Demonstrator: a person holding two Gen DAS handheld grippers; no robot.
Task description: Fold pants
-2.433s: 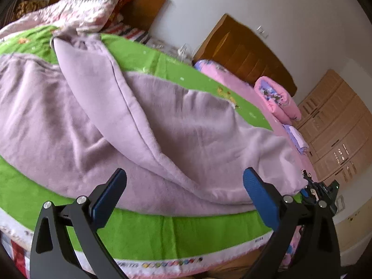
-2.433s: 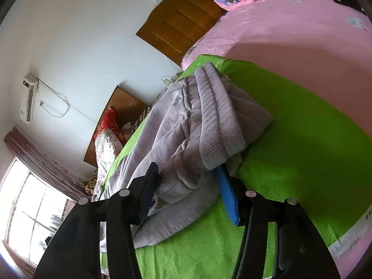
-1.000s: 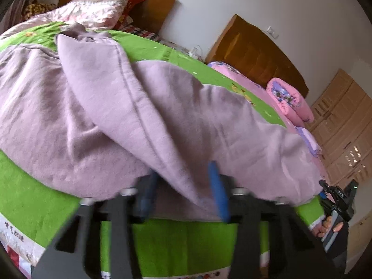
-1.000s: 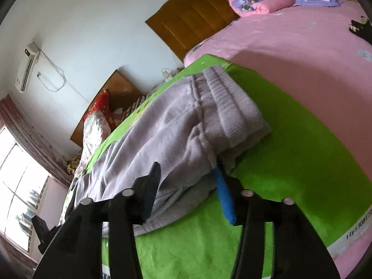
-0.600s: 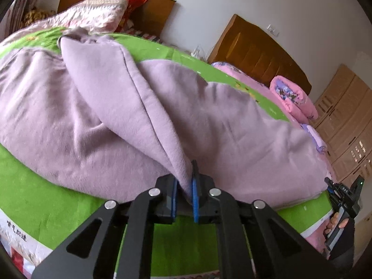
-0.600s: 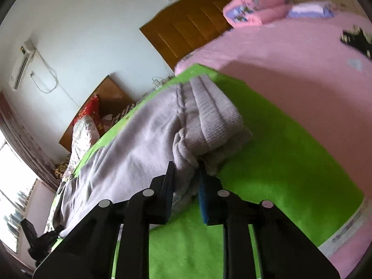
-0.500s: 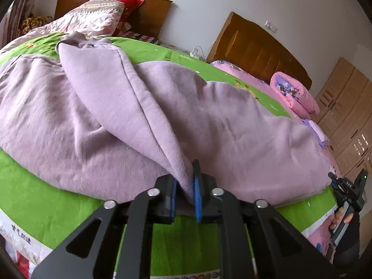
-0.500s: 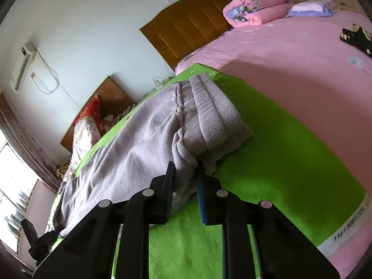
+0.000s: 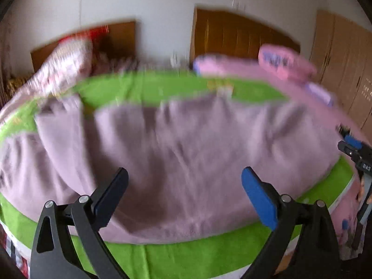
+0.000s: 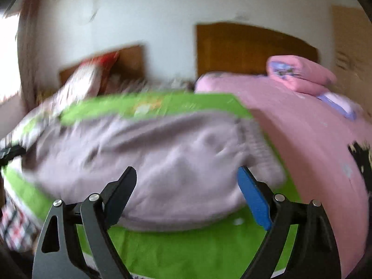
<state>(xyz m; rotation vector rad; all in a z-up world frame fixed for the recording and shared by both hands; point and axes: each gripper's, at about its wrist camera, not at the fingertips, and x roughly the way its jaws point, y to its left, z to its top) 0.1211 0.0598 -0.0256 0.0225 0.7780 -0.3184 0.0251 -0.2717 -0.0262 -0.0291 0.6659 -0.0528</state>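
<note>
Both tongs stand wide with nothing between the pads: your left gripper (image 9: 183, 191) and right gripper (image 10: 186, 189) have just been opening, and the cloth is free of both. The pants (image 9: 186, 162) lie lengthwise along the near edge of the green blanket (image 9: 186, 255), ribbed waistband (image 10: 258, 148) toward its right end, just short of where the green meets the pink bedspread (image 10: 313, 139). Legs run off toward the left end.

Risks from here, as I judge them:
- The fabric looks soft and bunched, with a long diagonal ridge on the left half. Fold over that and you bake the crease in; flatten first.
- The near hem sits close to the blanket's near edge. Drag it toward you on the next pull and it could slide off the bed.
- Both views are smeared by motion. Regrip before they settle and you may pinch one layer only, or catch the blanket along with the cloth.
- Your right gripper's tip shows at the right margin of the left view, so watch spacing if both hands go for the middle.

Surface: soft bed, so it gives under pressure. Room: white wall, two wooden headboards (image 10: 255, 48), pillows at the far left corner, a rolled pink quilt (image 10: 300, 74) at the far right, wardrobe (image 9: 344, 65) beyond.
</note>
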